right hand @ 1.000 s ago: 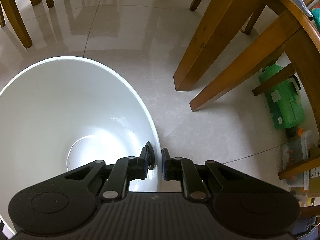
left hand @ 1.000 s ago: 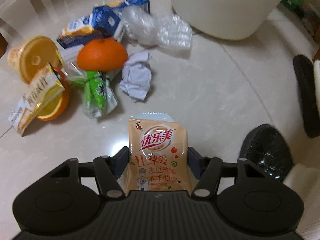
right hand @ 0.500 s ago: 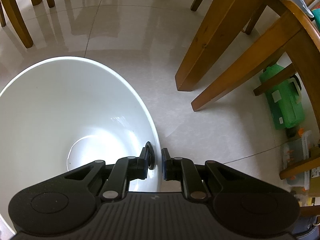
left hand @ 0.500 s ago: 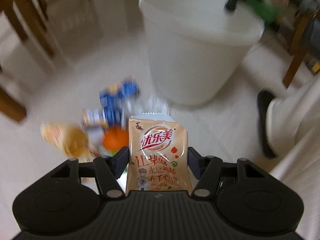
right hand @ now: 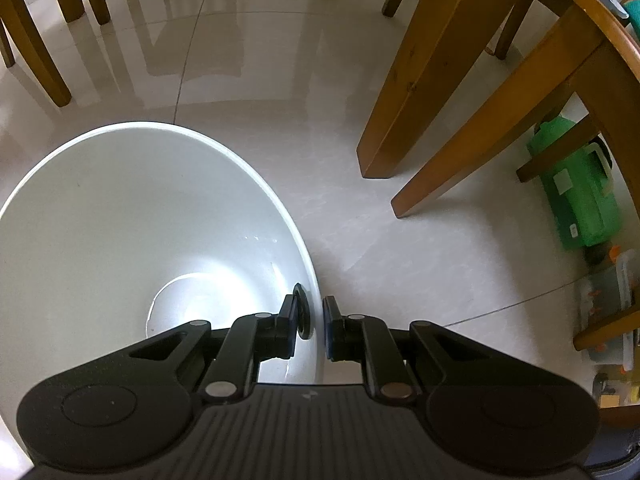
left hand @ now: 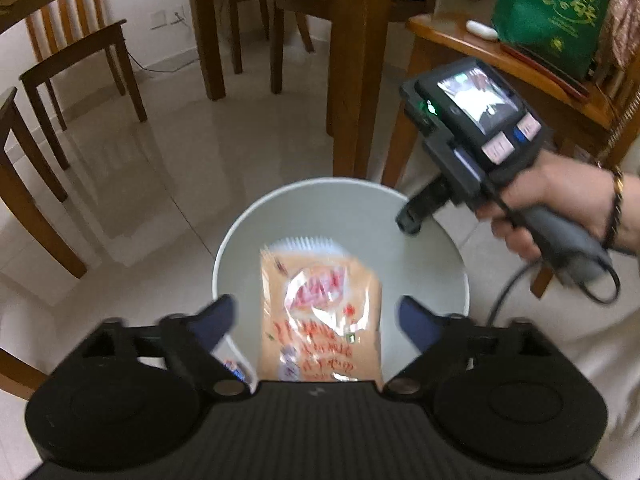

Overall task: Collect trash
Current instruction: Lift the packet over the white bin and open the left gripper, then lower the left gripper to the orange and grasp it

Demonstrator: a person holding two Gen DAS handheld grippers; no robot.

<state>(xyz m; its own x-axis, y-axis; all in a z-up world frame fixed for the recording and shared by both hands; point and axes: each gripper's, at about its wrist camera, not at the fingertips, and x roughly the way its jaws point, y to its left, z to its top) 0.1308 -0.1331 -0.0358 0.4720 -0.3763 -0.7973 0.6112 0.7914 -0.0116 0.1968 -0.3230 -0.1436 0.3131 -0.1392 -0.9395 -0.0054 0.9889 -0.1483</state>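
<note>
An orange snack packet (left hand: pixel 320 312) is blurred and loose between the spread fingers of my left gripper (left hand: pixel 316 318), which is open right above the mouth of the white bin (left hand: pixel 424 256). Neither finger touches the packet. A hand (left hand: pixel 560 200) holds my right gripper (left hand: pixel 408 220) at the bin's far right rim. In the right wrist view, that gripper (right hand: pixel 316 318) is shut on the rim of the white bin (right hand: pixel 140 220), one finger inside and one outside. The bin's bottom looks bare in that view.
Wooden chair and table legs (left hand: pixel 352 80) stand close behind the bin, with more chairs (left hand: pixel 72 52) on the left. A green bag (left hand: pixel 552 4) sits on a chair at the right. A green container (right hand: pixel 580 192) lies under the table. A bit of blue wrapper (left hand: pixel 236 368) shows beside the bin.
My left gripper has risen from the trash pile on the floor to above the bin and opened, letting go of the packet. The right gripper keeps its hold on the rim.
</note>
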